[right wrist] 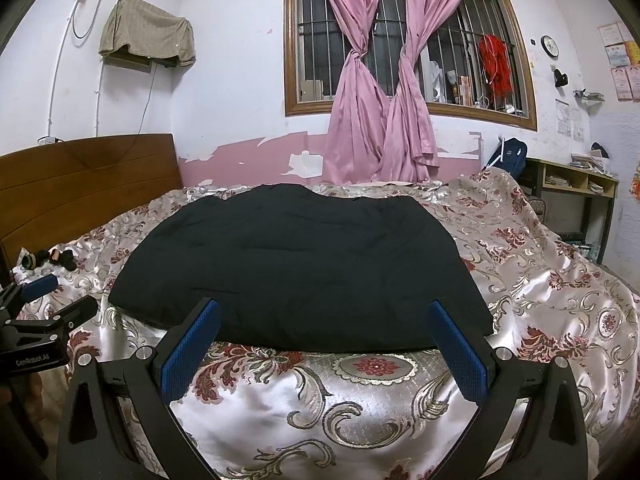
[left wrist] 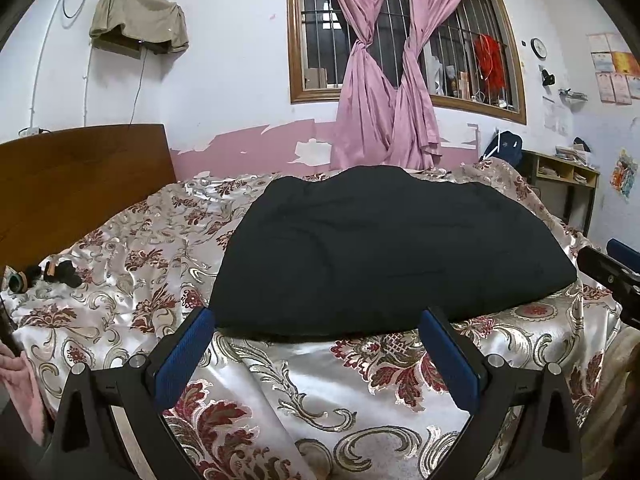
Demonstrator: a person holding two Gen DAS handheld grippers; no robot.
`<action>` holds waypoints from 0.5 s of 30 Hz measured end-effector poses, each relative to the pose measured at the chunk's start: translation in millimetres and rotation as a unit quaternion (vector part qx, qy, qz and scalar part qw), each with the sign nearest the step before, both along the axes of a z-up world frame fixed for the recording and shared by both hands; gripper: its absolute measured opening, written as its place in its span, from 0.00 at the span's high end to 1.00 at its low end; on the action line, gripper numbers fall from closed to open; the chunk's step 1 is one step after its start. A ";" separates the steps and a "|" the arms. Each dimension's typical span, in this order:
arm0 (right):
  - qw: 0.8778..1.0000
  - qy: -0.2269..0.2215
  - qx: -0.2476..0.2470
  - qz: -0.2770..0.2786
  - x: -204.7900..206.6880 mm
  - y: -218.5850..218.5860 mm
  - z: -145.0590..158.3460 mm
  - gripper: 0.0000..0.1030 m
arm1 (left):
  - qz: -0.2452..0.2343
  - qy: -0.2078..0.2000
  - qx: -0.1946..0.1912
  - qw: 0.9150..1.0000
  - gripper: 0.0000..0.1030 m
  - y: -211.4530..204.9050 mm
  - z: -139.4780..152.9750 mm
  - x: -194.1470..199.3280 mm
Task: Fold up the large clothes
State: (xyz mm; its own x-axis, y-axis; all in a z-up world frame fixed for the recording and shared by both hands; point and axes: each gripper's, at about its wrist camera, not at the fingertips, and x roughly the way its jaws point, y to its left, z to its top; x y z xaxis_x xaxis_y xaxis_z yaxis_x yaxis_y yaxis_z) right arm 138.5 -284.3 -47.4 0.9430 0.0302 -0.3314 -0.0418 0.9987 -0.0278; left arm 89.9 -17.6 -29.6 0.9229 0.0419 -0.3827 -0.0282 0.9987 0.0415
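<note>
My left gripper point(left wrist: 318, 330): fingers spread wide with nothing between them, held low over the near edge of the bed and aimed at the front hem of the garment; the blue pads point(left wrist: 184, 360) stand just short of the cloth, not touching it.
My right gripper point(right wrist: 324, 322): also gaping and empty, level with the left one, its blue pads point(right wrist: 190, 348) flanking the near hem — whether the tips brush the fabric I cannot tell.
Each seen from the other: the right one shows at the right edge of the left view, the left one at the left edge of the right view, side by side and apart.
Black garment point(right wrist: 296, 264): lies spread flat across the middle of the bed, a broad dark padded-looking shape with soft creases, its near edge straight and just ahead of both grippers.
Small items point(left wrist: 44, 274): a cluster of dark and tan bits near the headboard end, well apart from the garment; too small to name.
Bedspread point(left wrist: 340, 392): shiny cream satin with red and gold floral scrolls, rumpled.
Headboard point(right wrist: 80, 184): brown wood, at the left.
Room: pale wall with peeling pink paint, a barred window point(right wrist: 460, 52) with knotted pink curtains point(right wrist: 360, 100), a cloth-draped shelf point(left wrist: 140, 16) high on the left — a wooden desk point(right wrist: 576, 188) at the right.
</note>
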 end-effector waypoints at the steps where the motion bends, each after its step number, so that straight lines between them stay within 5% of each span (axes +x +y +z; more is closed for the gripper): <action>1: 1.000 0.000 0.000 0.000 0.0 0.1 0.1 0.02 | 0.000 0.000 0.000 1.000 0.00 -0.2 -0.2 0.1; 15: 1.000 0.000 0.000 0.001 0.4 1.2 0.0 0.02 | -0.002 -0.001 0.003 1.000 0.00 -1.2 1.5 -1.1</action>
State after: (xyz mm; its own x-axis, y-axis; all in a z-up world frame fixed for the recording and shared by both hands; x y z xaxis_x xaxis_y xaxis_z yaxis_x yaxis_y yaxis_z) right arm 138.9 -283.2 -47.4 0.9432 0.0320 -0.3306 -0.0437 0.9987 -0.0278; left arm 88.7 -18.8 -28.1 0.9240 0.0406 -0.3803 -0.0244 0.9986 0.0472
